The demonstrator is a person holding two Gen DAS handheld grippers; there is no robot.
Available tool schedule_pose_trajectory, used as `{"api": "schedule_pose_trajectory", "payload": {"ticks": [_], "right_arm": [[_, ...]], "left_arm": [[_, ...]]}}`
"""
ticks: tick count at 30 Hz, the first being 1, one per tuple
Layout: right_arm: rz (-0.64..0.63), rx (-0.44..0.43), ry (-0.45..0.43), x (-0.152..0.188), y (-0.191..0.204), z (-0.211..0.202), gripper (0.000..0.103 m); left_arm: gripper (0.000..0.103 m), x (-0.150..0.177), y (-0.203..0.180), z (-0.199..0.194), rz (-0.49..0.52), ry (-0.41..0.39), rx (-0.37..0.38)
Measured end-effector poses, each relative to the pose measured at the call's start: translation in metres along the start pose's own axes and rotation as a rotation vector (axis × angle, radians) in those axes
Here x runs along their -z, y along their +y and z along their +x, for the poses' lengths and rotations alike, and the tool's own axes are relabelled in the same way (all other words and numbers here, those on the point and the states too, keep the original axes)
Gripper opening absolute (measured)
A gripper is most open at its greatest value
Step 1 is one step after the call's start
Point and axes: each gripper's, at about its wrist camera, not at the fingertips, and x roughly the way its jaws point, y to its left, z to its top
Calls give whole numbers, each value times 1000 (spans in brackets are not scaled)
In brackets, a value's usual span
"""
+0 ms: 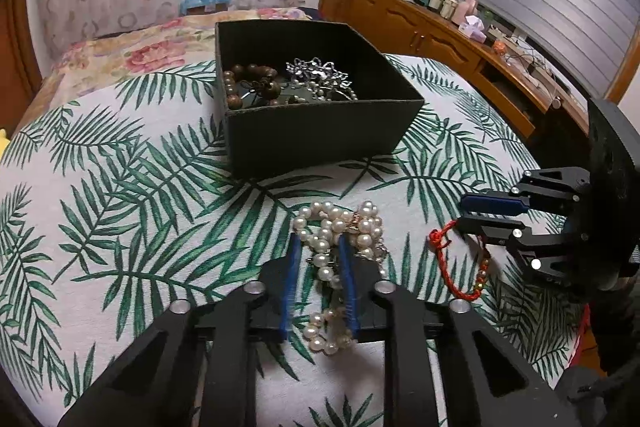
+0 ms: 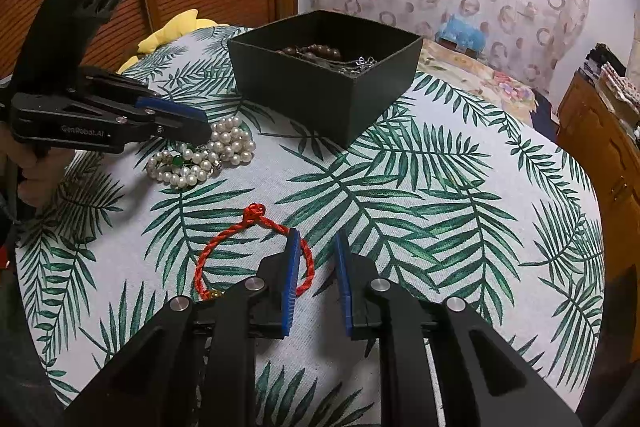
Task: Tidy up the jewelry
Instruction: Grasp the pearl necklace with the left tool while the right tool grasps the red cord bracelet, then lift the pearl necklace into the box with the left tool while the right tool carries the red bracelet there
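Note:
A heap of white pearl strands (image 1: 340,223) lies on the leaf-print cloth (image 1: 120,187) in front of a black open box (image 1: 320,135). My left gripper (image 1: 319,239) points down into the heap, and its blue pads are shut on a pearl strand. From the right wrist view, the left gripper (image 2: 204,131) sits on top of the pearls (image 2: 230,143). A red cord bracelet (image 2: 255,211) lies flat nearer the right gripper (image 2: 317,235). Its jaws stand narrowly open, with one stretch of cord beside the left pad and cloth showing between the pads. The box (image 2: 312,95) holds brown wooden beads (image 1: 248,75) and a silver piece (image 1: 316,71).
A hand (image 2: 36,179) grips the left tool's handle at the left edge. A yellow soft toy (image 2: 176,31) lies behind the cloth's far left edge. A floral quilt (image 1: 132,55) lies beyond the box, and a cluttered wooden cabinet (image 1: 440,31) runs along the right.

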Motion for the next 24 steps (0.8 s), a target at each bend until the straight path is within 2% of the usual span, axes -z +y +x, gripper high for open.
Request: {"api": "schedule_pose_trajectory", "payload": {"ticks": [3, 5, 6, 8, 9, 24], "right_arm": [[2, 0, -7, 3, 3, -1, 20], [3, 3, -10, 3, 3, -1, 19], [5, 2, -11, 4, 3, -1, 17], [10, 8, -12, 5, 4, -2, 5], [14, 7, -13, 6, 4, -3, 4], [38, 6, -78, 2, 10, -26, 3]], "left_arm": [[7, 0, -4, 0, 7, -3, -3], [7, 1, -4, 0, 5, -5, -3], [7, 1, -5, -1, 3, -8, -2], [7, 2, -6, -5, 9, -23, -12], [7, 2, -7, -9, 11, -37, -20], [7, -18, -20, -85, 45, -235, -74]]}}
